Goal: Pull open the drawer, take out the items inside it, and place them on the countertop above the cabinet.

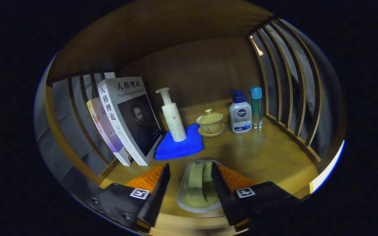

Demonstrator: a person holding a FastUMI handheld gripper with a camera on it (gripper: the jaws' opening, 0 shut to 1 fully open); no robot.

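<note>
- Gripper low over the wooden countertop, fingers spread apart, not pressing on anything.
- Between the fingers, a pale, oblong item with a light rim and two greenish ridges along it; lies flat on the countertop, in the gap, reaching slightly ahead of the fingertips.
- Contact between the item and the fingers: cannot tell, since their inner edges overlap its sides.
- Just beyond the item, a folded blue cloth, with a white pump bottle standing upright on it.
- To the left of the cloth, two books leaning against the slatted side wall.
- To the right of the cloth, a small yellowish lidded cup on its saucer.
- Further right, near the other slatted wall, a white bottle with a dark blue pump and just beside it a slim clear bottle with a turquoise cap, both upright.
</note>
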